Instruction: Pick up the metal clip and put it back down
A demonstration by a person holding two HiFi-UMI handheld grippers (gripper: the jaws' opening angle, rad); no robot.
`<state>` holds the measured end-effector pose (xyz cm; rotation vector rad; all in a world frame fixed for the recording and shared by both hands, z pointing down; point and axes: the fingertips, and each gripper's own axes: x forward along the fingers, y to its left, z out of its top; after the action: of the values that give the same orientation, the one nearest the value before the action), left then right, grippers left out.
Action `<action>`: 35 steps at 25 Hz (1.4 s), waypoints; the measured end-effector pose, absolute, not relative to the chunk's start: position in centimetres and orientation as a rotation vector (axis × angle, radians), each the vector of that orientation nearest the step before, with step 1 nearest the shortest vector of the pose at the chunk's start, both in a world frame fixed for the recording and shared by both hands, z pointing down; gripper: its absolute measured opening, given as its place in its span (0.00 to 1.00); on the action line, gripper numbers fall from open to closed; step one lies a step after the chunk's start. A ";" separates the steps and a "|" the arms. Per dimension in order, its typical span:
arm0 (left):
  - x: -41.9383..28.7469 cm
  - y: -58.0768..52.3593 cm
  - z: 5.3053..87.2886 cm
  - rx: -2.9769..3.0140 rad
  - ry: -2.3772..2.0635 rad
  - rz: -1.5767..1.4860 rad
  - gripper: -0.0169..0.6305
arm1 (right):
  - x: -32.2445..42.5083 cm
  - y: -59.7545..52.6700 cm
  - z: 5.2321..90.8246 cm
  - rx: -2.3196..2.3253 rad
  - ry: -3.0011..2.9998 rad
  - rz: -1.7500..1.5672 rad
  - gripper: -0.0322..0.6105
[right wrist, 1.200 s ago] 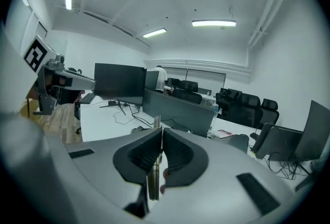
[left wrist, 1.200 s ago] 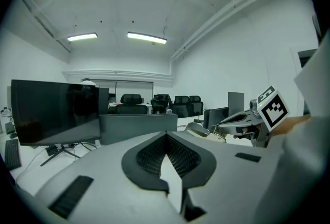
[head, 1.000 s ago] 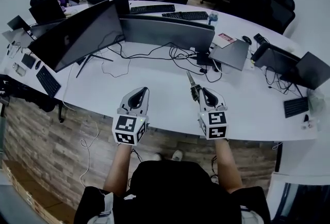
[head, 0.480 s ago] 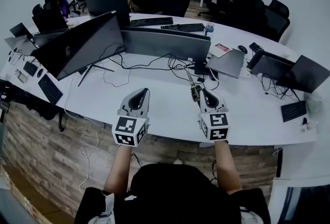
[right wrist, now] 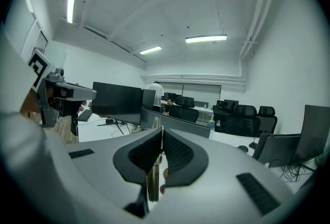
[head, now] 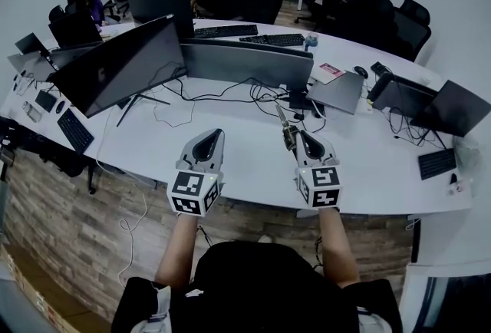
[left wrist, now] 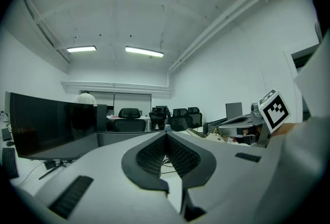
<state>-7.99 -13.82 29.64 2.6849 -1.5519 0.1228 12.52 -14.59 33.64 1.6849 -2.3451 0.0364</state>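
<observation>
1. Our right tool (head: 292,138) pinches the metal clip (head: 282,119) above the worktop (head: 245,166); left tool (head: 207,140) is pressed together, empty.
2. We should lower it gently, releasing only once it rests on the worktop.

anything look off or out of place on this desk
Nothing spilled or damaged. The one thing off the desk is the metal clip, pinched in the shut right gripper and sticking out past its tips. Cables by the monitors lie in a loose tangle.
</observation>
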 end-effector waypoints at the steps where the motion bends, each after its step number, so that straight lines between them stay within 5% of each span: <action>1: -8.0 -13.8 29.5 2.676 -1.549 0.110 0.04 | 12.5 -14.6 33.7 1.683 -2.346 0.037 0.09; 35: -8.0 -14.2 36.5 2.550 -1.518 0.260 0.04 | 11.5 -15.1 39.6 1.543 -2.327 0.151 0.09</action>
<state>-7.96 -14.15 36.51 2.5500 -1.5178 0.2601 11.49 -15.07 39.60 1.5428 -2.3269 0.1506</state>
